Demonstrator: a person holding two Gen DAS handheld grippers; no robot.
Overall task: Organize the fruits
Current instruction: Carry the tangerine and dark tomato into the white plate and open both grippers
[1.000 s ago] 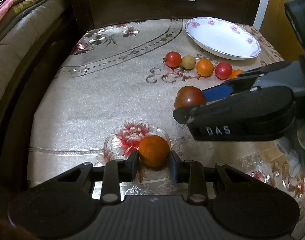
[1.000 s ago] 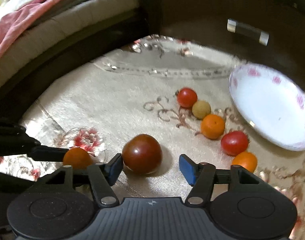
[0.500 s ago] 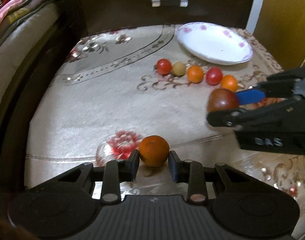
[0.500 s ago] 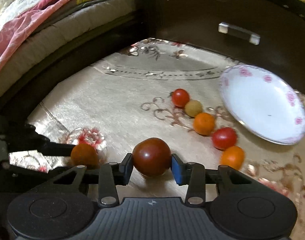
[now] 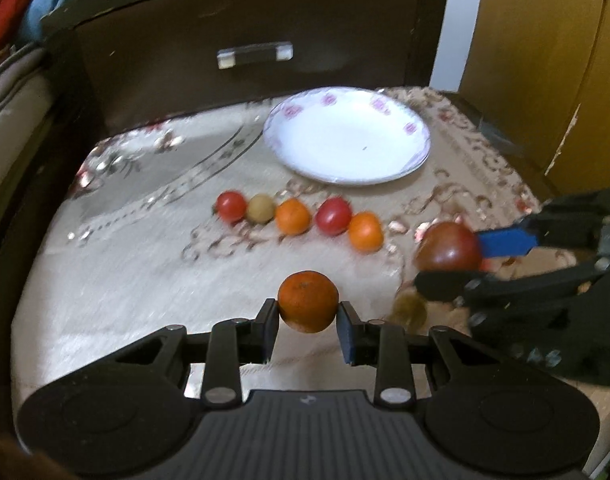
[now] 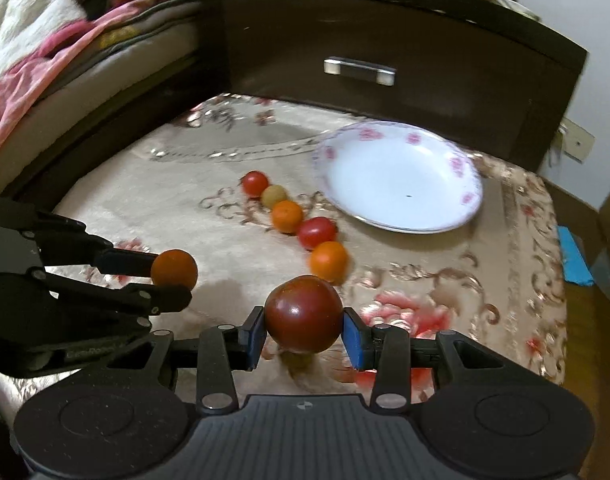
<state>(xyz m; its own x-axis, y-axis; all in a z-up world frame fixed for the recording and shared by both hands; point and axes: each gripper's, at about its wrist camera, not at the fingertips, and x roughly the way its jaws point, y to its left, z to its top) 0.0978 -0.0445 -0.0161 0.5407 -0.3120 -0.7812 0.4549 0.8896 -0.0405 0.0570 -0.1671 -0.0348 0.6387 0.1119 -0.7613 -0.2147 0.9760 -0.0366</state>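
My left gripper [image 5: 308, 322] is shut on an orange tangerine [image 5: 308, 306] and holds it above the cloth. My right gripper [image 6: 303, 334] is shut on a dark red tomato [image 6: 303, 313], also lifted; both show in each other's view, the tomato [image 5: 449, 249] at the right and the tangerine [image 6: 174, 268] at the left. A row of several small fruits, red tomato [image 5: 231, 206], tan fruit [image 5: 261, 208], orange [image 5: 292, 216], red tomato [image 5: 333, 216], orange [image 5: 365, 232], lies on the cloth before an empty white floral plate [image 5: 347, 135].
A floral beige cloth [image 5: 125, 264] covers the low table. A dark wooden drawer front with a metal handle [image 5: 255, 54] stands behind the plate. Bedding [image 6: 45, 60] lies at the left. A wooden cabinet [image 5: 553, 60] stands at the right.
Both grippers have lifted their fruit off the cloth and moved forward toward the row and the plate. The right gripper shut on the dark tomato, having been open a second ago.
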